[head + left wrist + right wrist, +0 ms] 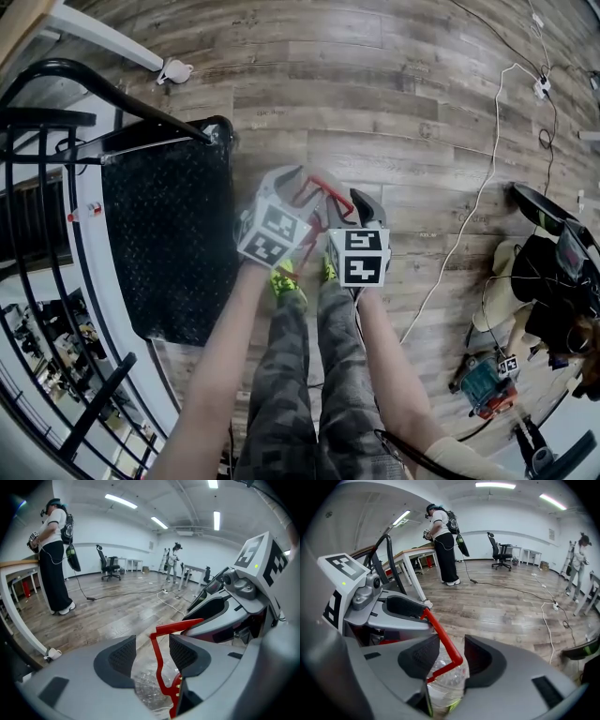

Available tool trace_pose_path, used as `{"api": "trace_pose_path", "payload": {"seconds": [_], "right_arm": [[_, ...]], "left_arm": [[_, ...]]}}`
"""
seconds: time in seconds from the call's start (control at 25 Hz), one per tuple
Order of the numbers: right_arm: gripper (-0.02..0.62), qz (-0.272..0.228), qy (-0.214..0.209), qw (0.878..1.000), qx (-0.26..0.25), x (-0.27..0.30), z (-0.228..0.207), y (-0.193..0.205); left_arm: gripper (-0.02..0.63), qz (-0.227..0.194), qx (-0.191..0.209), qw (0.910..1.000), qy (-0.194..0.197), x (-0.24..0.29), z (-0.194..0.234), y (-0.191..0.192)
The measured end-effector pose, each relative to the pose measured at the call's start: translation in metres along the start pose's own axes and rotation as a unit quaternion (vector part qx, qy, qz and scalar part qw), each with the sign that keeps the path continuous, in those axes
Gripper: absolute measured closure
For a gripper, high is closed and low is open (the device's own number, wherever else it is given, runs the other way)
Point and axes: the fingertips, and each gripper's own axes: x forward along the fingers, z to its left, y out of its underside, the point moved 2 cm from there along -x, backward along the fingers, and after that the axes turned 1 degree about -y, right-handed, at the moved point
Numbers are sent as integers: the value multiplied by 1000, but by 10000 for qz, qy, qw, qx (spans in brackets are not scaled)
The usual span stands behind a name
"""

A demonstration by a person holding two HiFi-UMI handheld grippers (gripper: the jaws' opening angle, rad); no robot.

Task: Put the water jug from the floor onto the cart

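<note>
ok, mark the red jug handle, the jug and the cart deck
red handle [443,637], right gripper view, its slanted bar.
water jug [446,689], right gripper view, clear body.
cart [169,244], head view, black deck.

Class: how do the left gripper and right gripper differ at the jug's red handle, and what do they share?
The left gripper straddles the red handle's upright strut; the right gripper straddles its bent corner. In the head view, the left gripper's marker cube sits tilted, the right gripper's nearly square-on. Both jaws stand apart, handle between.
</note>
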Motion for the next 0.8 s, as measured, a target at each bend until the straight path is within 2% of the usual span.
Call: {"api": "trace_pose_path", "payload": {"seconds": [0.28,0.48,0.6,0.8], "right_arm": [[459,-47,-44,10000,-5,14,-1,1],[471,-224,-206,9989,-347,9,7,-9],[479,-363,-324,9974,-525,4,13,-15],[500,-489,-421,9948,-786,-2,23,-15]], "left_arm": [[408,68,-119,9999,75,10,8,4],[413,-78,-98,9999,-80,0,9,0],[471,-157,-107,9998,-93,-6,7,-3],[491,-254,-111,9993,-248,-14,9,-4]]}}
